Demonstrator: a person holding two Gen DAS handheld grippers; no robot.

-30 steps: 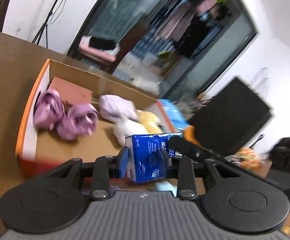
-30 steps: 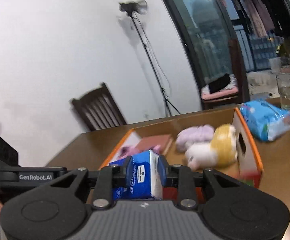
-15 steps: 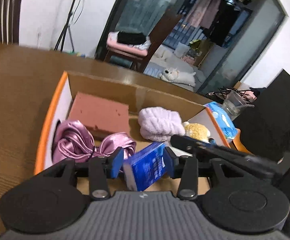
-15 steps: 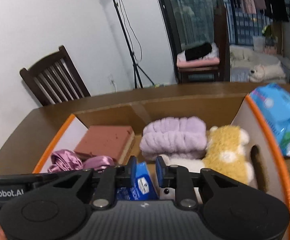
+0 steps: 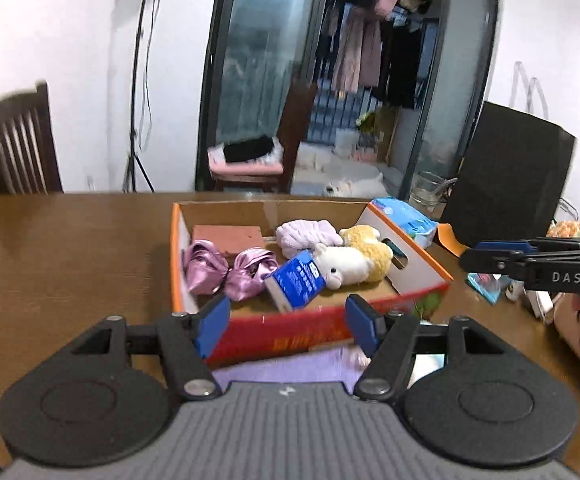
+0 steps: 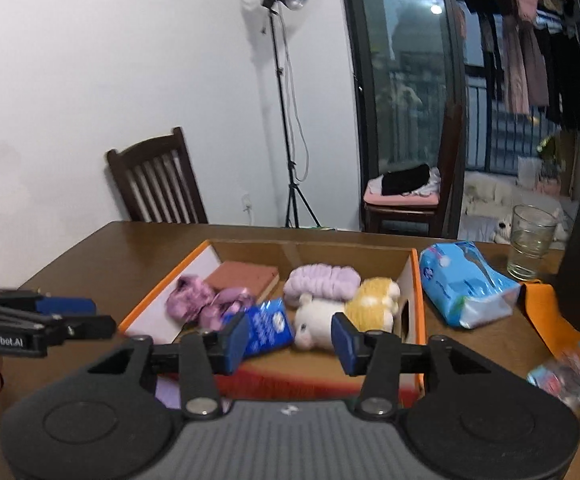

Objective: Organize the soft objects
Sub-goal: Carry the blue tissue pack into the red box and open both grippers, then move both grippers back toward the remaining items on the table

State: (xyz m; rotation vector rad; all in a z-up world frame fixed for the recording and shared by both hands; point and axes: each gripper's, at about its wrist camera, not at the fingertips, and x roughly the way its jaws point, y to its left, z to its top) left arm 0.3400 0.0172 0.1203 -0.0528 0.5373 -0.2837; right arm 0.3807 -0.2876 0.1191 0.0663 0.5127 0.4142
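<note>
Both grippers, left (image 5: 288, 322) and right (image 6: 290, 338), hang with jaws apart and empty, just short of the cardboard box (image 5: 317, 328) on the worktop (image 5: 70, 248). Beyond them, the blue tissue pack (image 5: 295, 280) lies tilted inside, between the purple satin bow (image 5: 230, 270) and the white plush (image 5: 343, 266).

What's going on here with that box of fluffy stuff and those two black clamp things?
A person is sorting soft things into a cardboard box with two hand-held grippers. Both the left gripper and right gripper are open and empty, in front of the box. A blue tissue pack lies inside it, beside a white plush toy and purple bows.
</note>
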